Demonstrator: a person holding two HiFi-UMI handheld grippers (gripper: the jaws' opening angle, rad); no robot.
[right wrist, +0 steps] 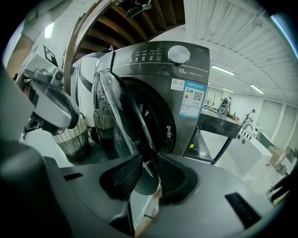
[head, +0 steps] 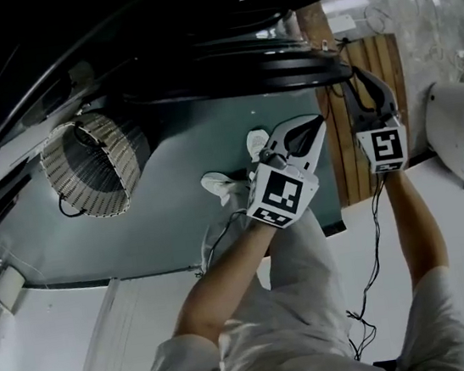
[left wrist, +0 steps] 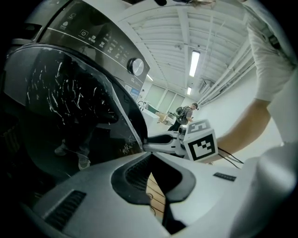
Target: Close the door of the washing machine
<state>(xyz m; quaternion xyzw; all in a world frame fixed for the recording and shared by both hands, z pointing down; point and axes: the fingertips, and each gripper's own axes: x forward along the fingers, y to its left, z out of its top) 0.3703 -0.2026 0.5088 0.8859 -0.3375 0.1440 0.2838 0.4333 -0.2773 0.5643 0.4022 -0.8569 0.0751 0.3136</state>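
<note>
The dark grey washing machine (right wrist: 158,79) stands with its round glass door (right wrist: 116,111) swung open. In the head view the door's black rim (head: 275,67) runs across the top. My right gripper (right wrist: 148,160) is shut on the door's edge, the rim passing between its ribbed pads; its tips (head: 352,79) sit at the rim's right end. My left gripper (left wrist: 150,157) is shut with nothing in it, just beside the door glass (left wrist: 70,102) and below the right gripper (left wrist: 174,139). In the head view the left gripper (head: 316,124) hangs close under the rim.
A wicker basket (head: 92,166) stands on the teal floor left of the machine, also shown in the right gripper view (right wrist: 70,137). A white appliance (head: 459,127) sits at the right. A dark metal table (right wrist: 219,128) stands right of the washer. A person (left wrist: 186,111) walks far off.
</note>
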